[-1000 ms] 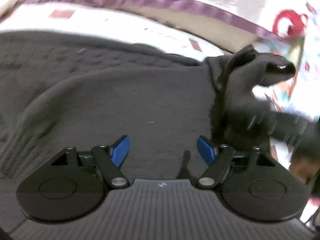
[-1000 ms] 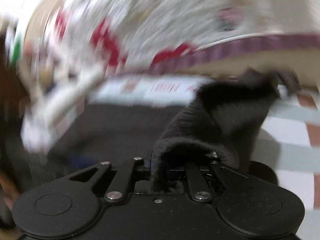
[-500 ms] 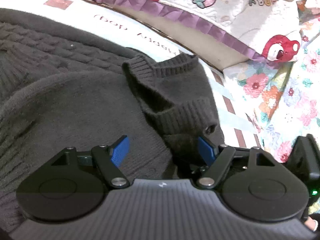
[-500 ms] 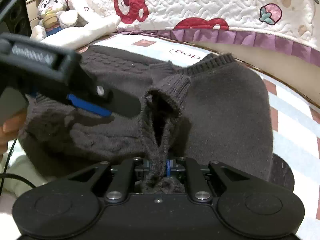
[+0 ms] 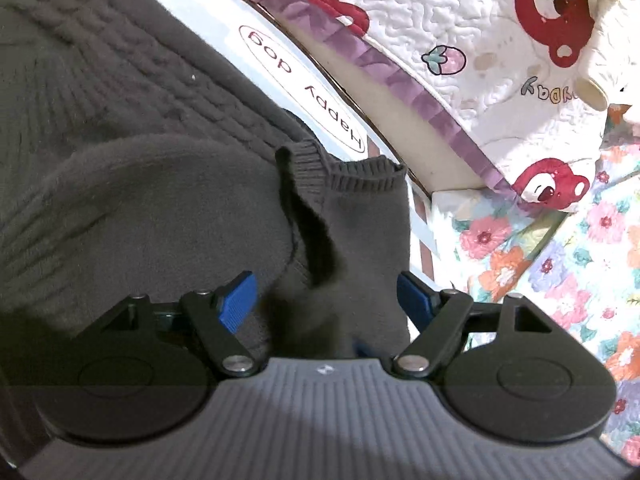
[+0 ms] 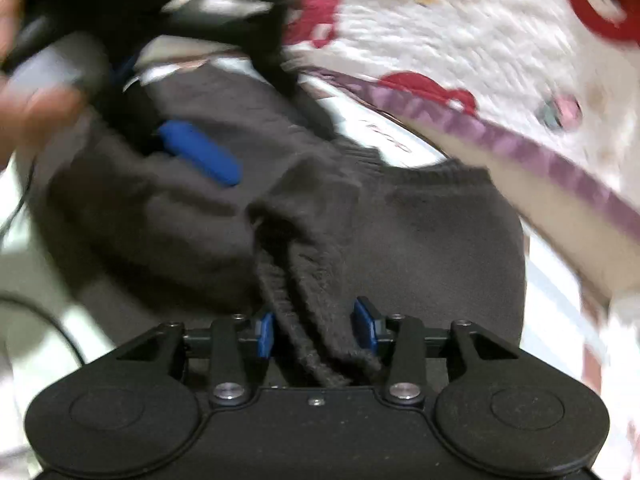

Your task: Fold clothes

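Observation:
A dark grey knit sweater (image 5: 152, 184) lies spread on the bed, a sleeve folded over its body with the ribbed cuff (image 5: 352, 176) at the far end. My left gripper (image 5: 326, 300) is open, its blue pads either side of the sleeve fabric. In the right wrist view the sweater (image 6: 420, 240) fills the middle. My right gripper (image 6: 316, 330) has its pads parted, with a ribbed fold of the sleeve (image 6: 304, 312) lying loose between them. The left gripper's blue finger (image 6: 200, 152) shows at upper left, blurred.
A white quilt with red bears and a purple border (image 5: 460, 52) rises behind the sweater. A floral sheet (image 5: 560, 248) lies to the right. A white mat with "Happy dog" print (image 5: 304, 80) lies under the sweater. A hand (image 6: 28, 112) is at the left edge.
My right gripper has opened and let go of the sleeve fold it pinched. The sleeve now lies flat across the sweater. My left gripper moved closer over the sleeve.

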